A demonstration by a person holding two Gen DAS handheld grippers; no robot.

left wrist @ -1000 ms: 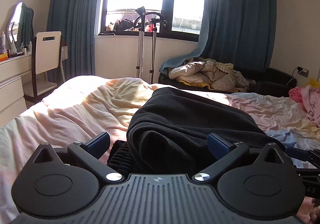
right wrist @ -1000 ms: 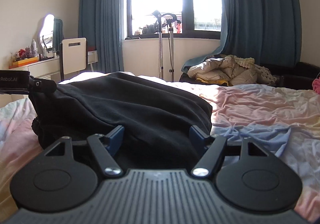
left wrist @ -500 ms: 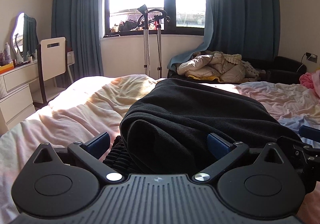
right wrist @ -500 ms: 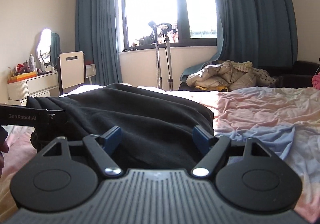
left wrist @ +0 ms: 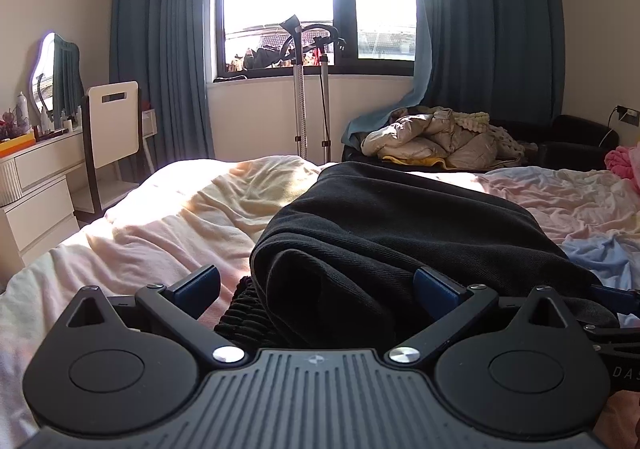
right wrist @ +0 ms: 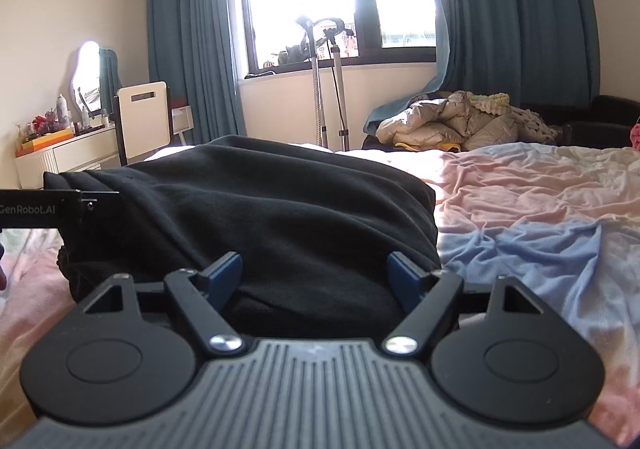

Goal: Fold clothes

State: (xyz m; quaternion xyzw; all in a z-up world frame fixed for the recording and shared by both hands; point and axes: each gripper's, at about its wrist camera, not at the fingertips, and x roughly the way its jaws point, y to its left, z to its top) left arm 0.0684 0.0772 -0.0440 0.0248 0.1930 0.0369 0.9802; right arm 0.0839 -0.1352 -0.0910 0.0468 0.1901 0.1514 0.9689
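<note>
The bed (left wrist: 168,233) fills the middle of both views, pastel sheet rumpled. A black garment (left wrist: 400,233) lies bunched across it, centre frame. Left gripper (left wrist: 316,285) at bottom, fingers spread wide around the near fold. Right gripper (right wrist: 316,275), bottom of its view, fingers likewise apart, fabric between them.

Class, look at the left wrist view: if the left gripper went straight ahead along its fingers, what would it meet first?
The left gripper stands open and would at once press into the bulky folded black fabric garment bunched between its fingers. How deep the cloth already sits there is unclear.
</note>
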